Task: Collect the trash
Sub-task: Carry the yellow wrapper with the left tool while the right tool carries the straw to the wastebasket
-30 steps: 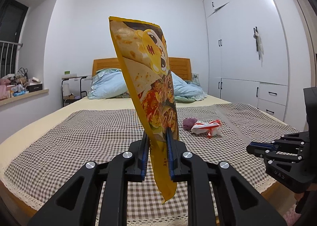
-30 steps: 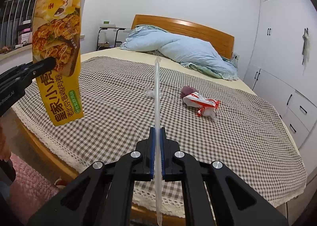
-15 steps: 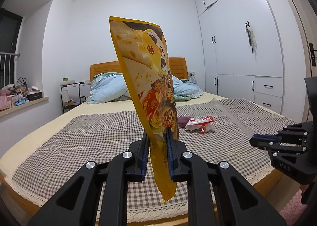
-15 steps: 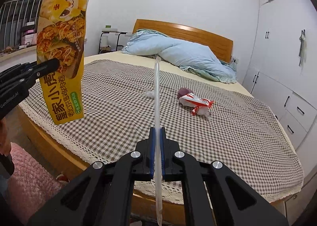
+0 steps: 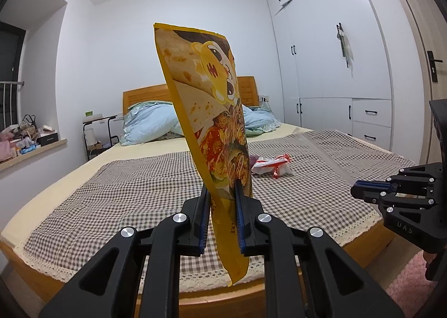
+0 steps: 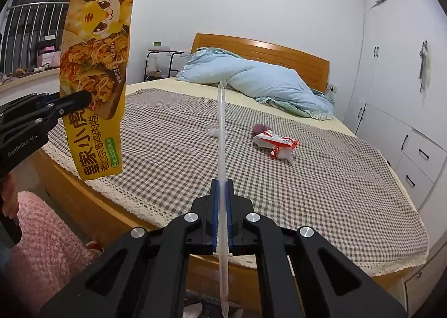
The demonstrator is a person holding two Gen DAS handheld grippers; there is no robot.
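My left gripper [image 5: 222,192] is shut on a tall yellow snack wrapper [image 5: 206,111] that stands upright between its pads; the same yellow snack wrapper [image 6: 95,80] and the left gripper [image 6: 83,98] show at the left of the right wrist view. My right gripper [image 6: 222,186] is shut on a thin clear plastic sleeve [image 6: 221,133] seen edge-on; the right gripper [image 5: 356,188] also appears at the right of the left wrist view. On the checked bedspread [image 6: 167,145] lie a red-and-white wrapper [image 6: 276,145], a purple lump [image 6: 258,129] and a small clear scrap [image 6: 211,130].
Both grippers are held off the foot of the wooden bed [image 6: 92,206], over a pink rug [image 6: 42,239]. A blue duvet [image 6: 251,80] is bunched at the headboard. White wardrobes [image 5: 335,52] line the right wall, and a cluttered window ledge [image 5: 25,139] runs along the left.
Both grippers have drawn back from the bed with their wrappers still held. More of the bed's foot edge and the floor shows now.
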